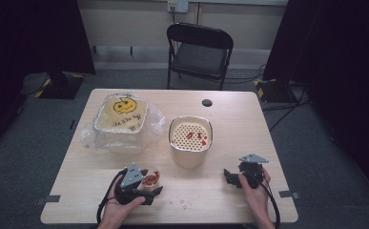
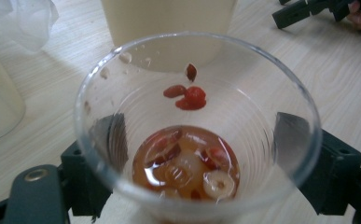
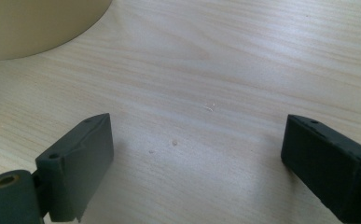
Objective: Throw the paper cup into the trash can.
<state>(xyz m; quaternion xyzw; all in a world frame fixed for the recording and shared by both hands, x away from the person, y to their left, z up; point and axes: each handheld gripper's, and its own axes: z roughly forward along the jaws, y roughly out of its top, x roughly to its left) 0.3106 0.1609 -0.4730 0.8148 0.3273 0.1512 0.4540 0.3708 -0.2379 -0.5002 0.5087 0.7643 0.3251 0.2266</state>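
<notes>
A clear plastic cup (image 1: 151, 177) (image 2: 197, 60) holds amber liquid, red berries and pale slices, with a few berries stuck to its inner wall. My left gripper (image 1: 151, 183) (image 2: 200, 140) is shut on the cup near the table's front edge, one jaw against each side of its wall. Just beyond stands a beige pot (image 1: 190, 138) (image 2: 169, 23) with a perforated insert and some red berries on top. My right gripper (image 1: 227, 177) (image 3: 197, 144) rests low over the bare wood at the front right, jaws wide open, nothing between them. The pot's wall (image 3: 33, 23) lies ahead of it to the left.
A container with a yellow smiley lid (image 1: 121, 119) sits in a clear plastic bag at the back left of the wooden table (image 1: 239, 119). A black folding chair (image 1: 200, 52) stands behind the table. Small crumbs (image 1: 184, 205) lie near the front edge.
</notes>
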